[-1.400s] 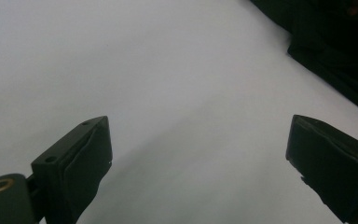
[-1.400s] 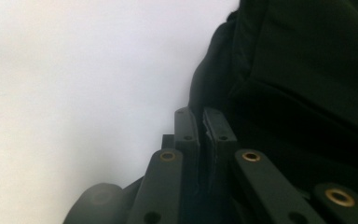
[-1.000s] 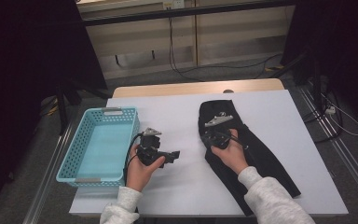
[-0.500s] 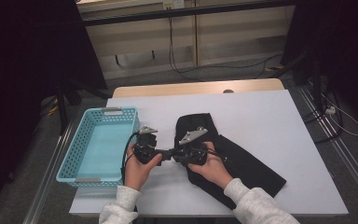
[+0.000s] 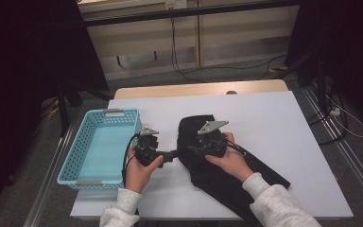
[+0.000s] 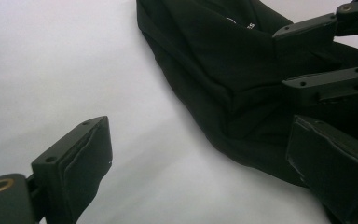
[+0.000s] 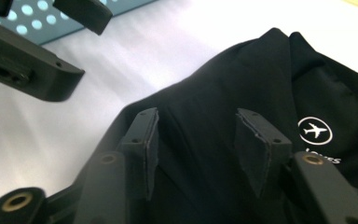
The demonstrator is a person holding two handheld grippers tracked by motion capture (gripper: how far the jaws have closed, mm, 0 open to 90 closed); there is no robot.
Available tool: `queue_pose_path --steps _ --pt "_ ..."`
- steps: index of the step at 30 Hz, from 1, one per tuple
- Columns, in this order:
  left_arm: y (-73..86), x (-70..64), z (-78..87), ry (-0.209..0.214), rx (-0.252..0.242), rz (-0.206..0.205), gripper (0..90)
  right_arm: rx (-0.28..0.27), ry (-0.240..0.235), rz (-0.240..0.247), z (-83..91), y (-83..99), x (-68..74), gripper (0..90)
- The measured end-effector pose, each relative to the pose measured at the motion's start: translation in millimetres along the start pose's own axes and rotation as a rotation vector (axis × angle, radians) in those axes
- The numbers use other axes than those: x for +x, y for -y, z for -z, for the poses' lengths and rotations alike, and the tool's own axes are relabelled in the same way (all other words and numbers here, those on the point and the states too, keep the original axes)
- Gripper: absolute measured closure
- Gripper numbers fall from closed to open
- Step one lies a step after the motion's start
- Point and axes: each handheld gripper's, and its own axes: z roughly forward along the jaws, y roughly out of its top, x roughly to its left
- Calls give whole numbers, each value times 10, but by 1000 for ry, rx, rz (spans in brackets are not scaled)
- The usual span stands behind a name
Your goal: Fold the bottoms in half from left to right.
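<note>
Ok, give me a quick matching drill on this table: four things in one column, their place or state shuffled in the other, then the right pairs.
Things:
1. basket
2. black garment
3. left tool
4. right tool

Places or states:
A. open, both jaws over black cloth
B. light blue, at the table's left edge
C. open, one jaw over bare white table, the other at the cloth's edge
D. lying crumpled on the white table, a white plane logo on it

Pairs: 1-B, 2-D, 3-C, 4-A
</note>
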Motion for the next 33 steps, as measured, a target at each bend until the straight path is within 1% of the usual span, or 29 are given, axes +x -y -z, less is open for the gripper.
queue_pose_path --steps 1,4,5,7,9,10,11,12,13,14,15,17,18,23,25,26,27,28,29,30,31,32,33 --pt "1 2 -1 -1 1 1 70 4 5 2 -15 4 4 512" --pt "3 5 -3 -2 -5 8 70 -1 -10 28 -84 3 52 513" --pt "4 3 -3 -8 -4 10 70 7 -15 38 -116 1 76 517" --pt "5 8 -3 0 5 1 70 30 3 58 -193 8 112 516" --pt "9 2 -9 -1 7 0 70 52 25 57 -269 30 108 540" --pt "10 0 -13 6 7 2 70 58 26 55 -295 40 101 581" --pt "12 -1 -15 5 7 3 70 63 29 54 -308 47 93 643" --pt "13 1 -13 4 11 0 70 57 35 50 -308 49 79 721" --pt "16 1 -18 3 7 1 70 48 31 38 -295 45 58 788" --pt "19 -2 -21 -9 4 2 70 37 26 24 -273 36 28 835" --pt "18 3 -19 1 8 -1 70 22 32 4 -241 23 -8 853" --pt "16 -3 -19 2 8 0 70 -6 38 -39 -174 -13 -106 861" --pt "12 -2 -16 3 14 -7 70 -19 51 -56 -136 -34 -164 862" --pt "11 -10 -27 4 14 -7 70 -86 114 -133 51 -162 -486 866" --pt "11 -19 -41 -2 7 1 70 -93 152 -152 97 -198 -622 866" --pt "11 -17 -46 2 7 1 70 -96 172 -162 113 -205 -682 866" --pt "10 -8 -48 5 16 -7 70 -98 193 -175 126 -200 -742 864" --pt "11 -5 -55 4 18 -6 70 -95 204 -199 129 -182 -799 850" --pt "11 -5 -55 4 18 -6 70 -85 200 -231 116 -153 -846 776" --pt "14 4 -77 0 19 -4 71 -56 226 -249 104 -116 -876 709" --pt "16 8 -88 0 21 -3 70 -39 252 -246 105 -94 -882 702" --pt "16 12 -97 1 26 -4 71 -43 253 -248 112 -62 -888 659" --pt "18 11 -116 -2 21 0 71 -52 245 -260 125 -37 -893 606"
